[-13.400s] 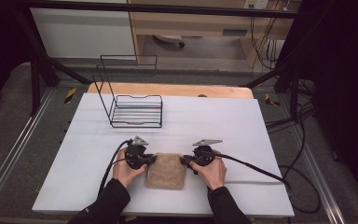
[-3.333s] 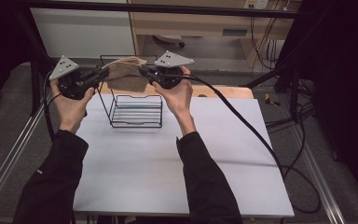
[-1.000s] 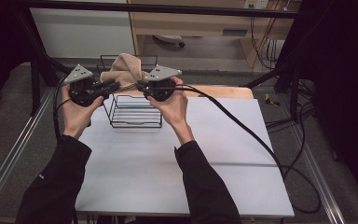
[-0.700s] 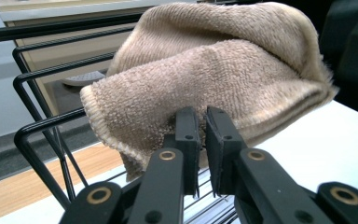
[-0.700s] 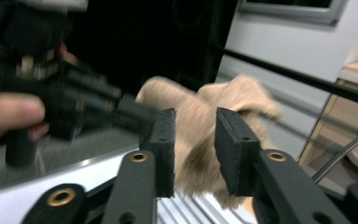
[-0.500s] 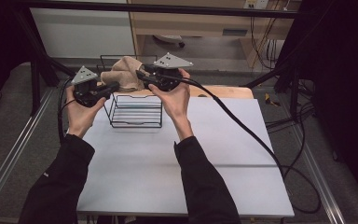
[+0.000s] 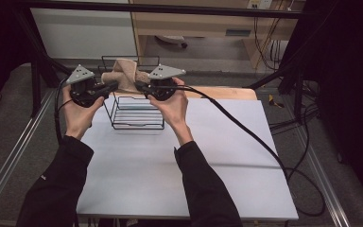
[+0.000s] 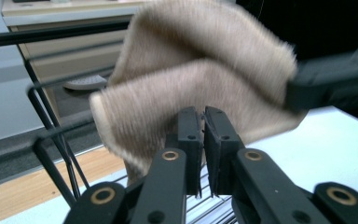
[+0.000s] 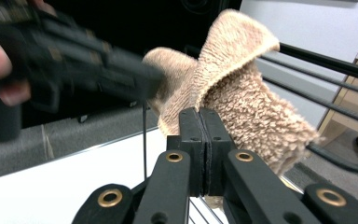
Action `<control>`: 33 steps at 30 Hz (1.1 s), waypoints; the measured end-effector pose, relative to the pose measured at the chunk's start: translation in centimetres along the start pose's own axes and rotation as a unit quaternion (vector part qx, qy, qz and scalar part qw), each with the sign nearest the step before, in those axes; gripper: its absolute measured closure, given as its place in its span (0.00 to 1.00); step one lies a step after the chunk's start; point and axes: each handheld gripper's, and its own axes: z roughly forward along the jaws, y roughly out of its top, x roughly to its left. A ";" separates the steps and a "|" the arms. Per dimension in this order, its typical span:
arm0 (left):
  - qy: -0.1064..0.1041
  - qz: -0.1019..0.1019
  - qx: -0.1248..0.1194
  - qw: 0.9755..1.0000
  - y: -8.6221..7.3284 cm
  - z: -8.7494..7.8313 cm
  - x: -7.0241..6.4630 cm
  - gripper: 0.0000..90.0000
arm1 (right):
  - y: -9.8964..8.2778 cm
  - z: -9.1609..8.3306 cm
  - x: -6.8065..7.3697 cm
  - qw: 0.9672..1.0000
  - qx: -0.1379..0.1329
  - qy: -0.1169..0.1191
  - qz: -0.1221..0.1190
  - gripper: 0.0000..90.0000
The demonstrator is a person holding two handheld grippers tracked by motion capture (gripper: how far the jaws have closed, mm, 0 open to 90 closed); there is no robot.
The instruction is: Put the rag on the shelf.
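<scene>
While both hands were raised above the far end of the table [image 7: 170,179], the items stood as follows:

Item, towel [image 7: 123,74]: beige terry cloth, bunched and folded over on itself, up at the top rail of the wire rack [image 7: 137,113], between the two tongs and clear of the tabletop. Close up, its pile showed soft and looped [image 8: 191,70], one fold standing up like a peak [image 9: 242,56]. Whether it rested on the rail I could not tell.

Item, left gripper [image 7: 113,86]: held in the left hand [image 7: 78,111], pointing inward at the towel's left side. Its jaws [image 8: 201,114] were drawn together with only a thin slit between the pads, the cloth right at their tips. Whether a fold was nipped there could not be made out.

Item, right gripper [image 7: 138,86]: held in the right hand [image 7: 172,106], pointing inward from the opposite side, tip meeting the towel's edge. Its jaws [image 9: 200,114] had just been closing and stood pad against pad, no cloth showing between them, the towel just behind.

Item, rack: black wire, standing on the table's far-left part, beneath the towel.

Item, cable [image 7: 246,132]: black, trailing from the right gripper across the table to its right edge
</scene>
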 end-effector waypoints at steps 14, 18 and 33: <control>-0.007 0.000 -0.003 1.000 3.3 1.6 -2.9 0.71 | -0.4 0.0 0.3 0.999 0.020 0.002 -0.032 0.98; 0.019 0.007 0.014 1.000 3.1 3.0 -3.6 0.72 | -0.6 0.0 0.4 0.999 0.027 0.004 -0.042 0.98; 0.020 -0.005 0.014 1.000 1.8 1.2 -2.4 0.97 | -0.2 -1.4 -0.2 1.000 -0.003 -0.002 -0.017 0.89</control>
